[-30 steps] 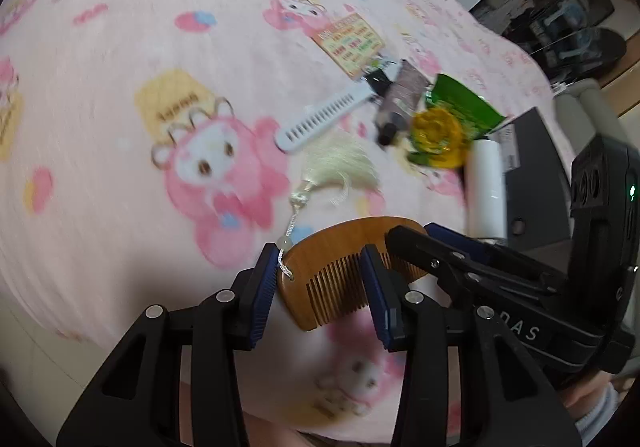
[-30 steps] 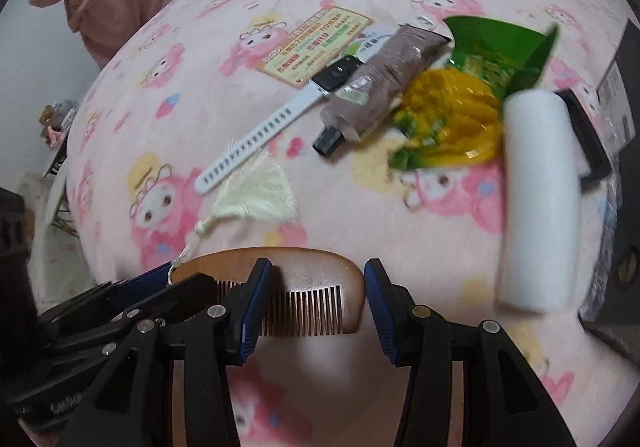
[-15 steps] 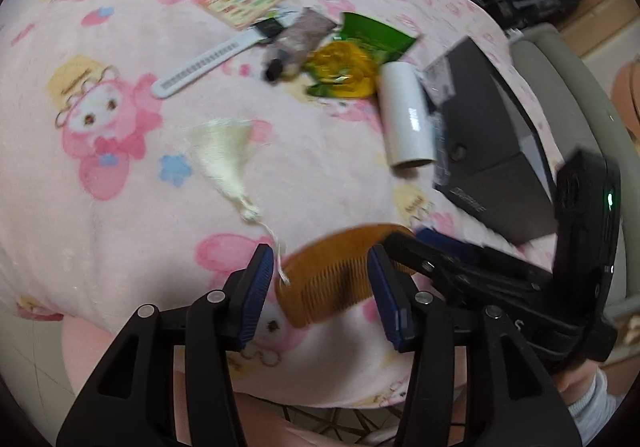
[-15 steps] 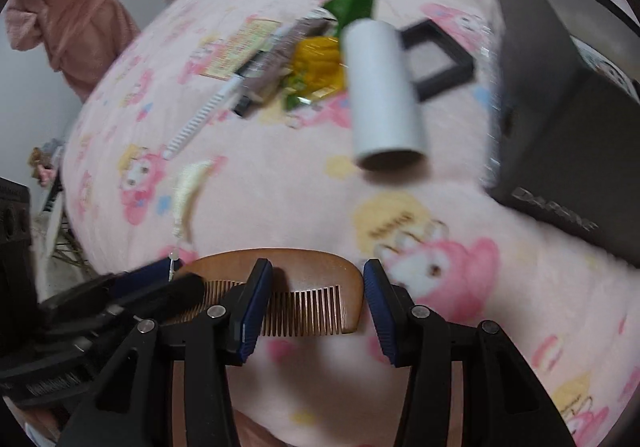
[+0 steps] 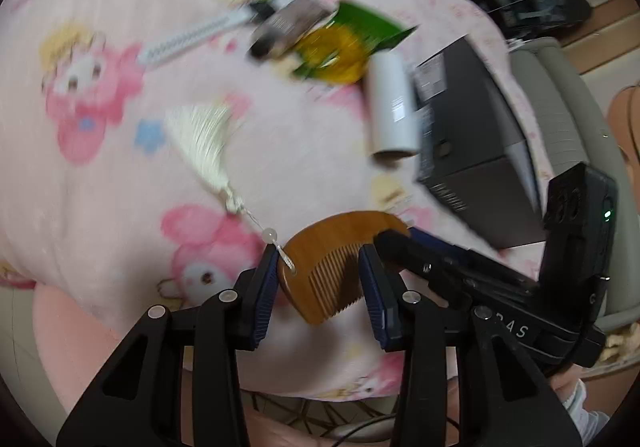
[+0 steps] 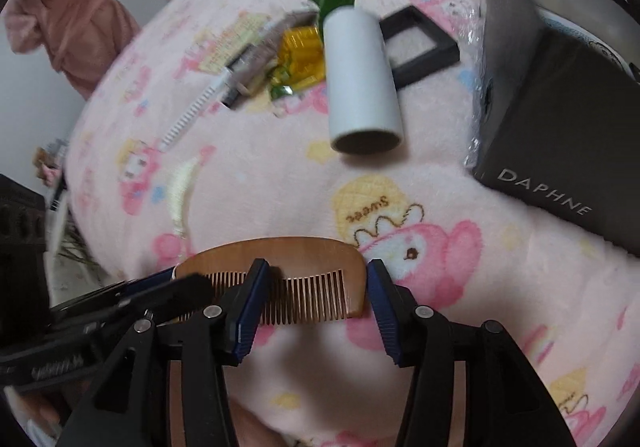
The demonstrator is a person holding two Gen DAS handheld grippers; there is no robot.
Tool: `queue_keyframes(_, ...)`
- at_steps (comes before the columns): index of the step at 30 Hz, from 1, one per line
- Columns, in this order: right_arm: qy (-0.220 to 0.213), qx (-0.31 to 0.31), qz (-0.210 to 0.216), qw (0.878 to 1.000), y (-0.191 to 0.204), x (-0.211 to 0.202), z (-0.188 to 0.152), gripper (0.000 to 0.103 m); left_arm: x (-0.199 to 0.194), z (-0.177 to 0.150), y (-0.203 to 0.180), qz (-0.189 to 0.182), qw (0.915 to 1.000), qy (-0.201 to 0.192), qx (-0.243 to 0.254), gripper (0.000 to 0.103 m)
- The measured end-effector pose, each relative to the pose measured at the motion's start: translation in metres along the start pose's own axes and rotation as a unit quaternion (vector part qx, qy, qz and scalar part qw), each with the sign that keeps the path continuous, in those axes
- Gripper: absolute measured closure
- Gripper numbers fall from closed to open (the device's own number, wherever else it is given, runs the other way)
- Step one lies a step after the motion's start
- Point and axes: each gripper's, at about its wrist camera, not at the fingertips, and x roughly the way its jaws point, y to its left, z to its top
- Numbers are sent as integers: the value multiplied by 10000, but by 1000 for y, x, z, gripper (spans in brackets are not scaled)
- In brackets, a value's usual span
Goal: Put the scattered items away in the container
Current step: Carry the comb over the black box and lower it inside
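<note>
Wooden comb [image 5: 320,271]: lifted above the pink cartoon blanket [image 5: 100,175], at the near edge of the bed, spanning both claws.
Left gripper [image 5: 318,287]: pads either side of the comb's tasselled end; whether they truly pinch it is hard to tell, since a gap shows at the right pad.
Right gripper [image 6: 314,295]: pads bracket the comb's other end [image 6: 280,271]; the right pad touches the comb's edge, but a firm grasp cannot be confirmed.
Tassel [image 5: 204,143]: cream, trailing far-left from the comb on a beaded cord, lying on the blanket.
Black box [image 6: 560,95]: far right, marked DAPHNE, well apart from the comb.
White roll [image 6: 360,75]: just left of the box.
Scattered pile: green-and-yellow packet [image 5: 340,43], brown tube [image 5: 288,23] and white watch strap [image 5: 192,39], blurred, far centre.
</note>
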Motion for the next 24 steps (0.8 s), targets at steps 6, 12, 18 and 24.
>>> queue_keyframes(6, -550, 135, 300, 9979, -4, -61, 6, 57, -37, 12, -55, -278, 9976, -369, 523, 64)
queue_keyframes(12, -1365, 61, 403, 9898, -22, -139, 18, 57, -46, 28, -133, -595, 9892, -491, 1249, 63)
queue_keyframes(18, -1857, 507, 225, 9810, -75, -182, 18, 57, -19, 45, -205, -786, 9794, -292, 1835, 63)
queue_keyframes(24, -2148, 1113, -127, 9702, -143, -209, 14, 57, 34, 50, -276, -829, 9652, -21, 2479, 61)
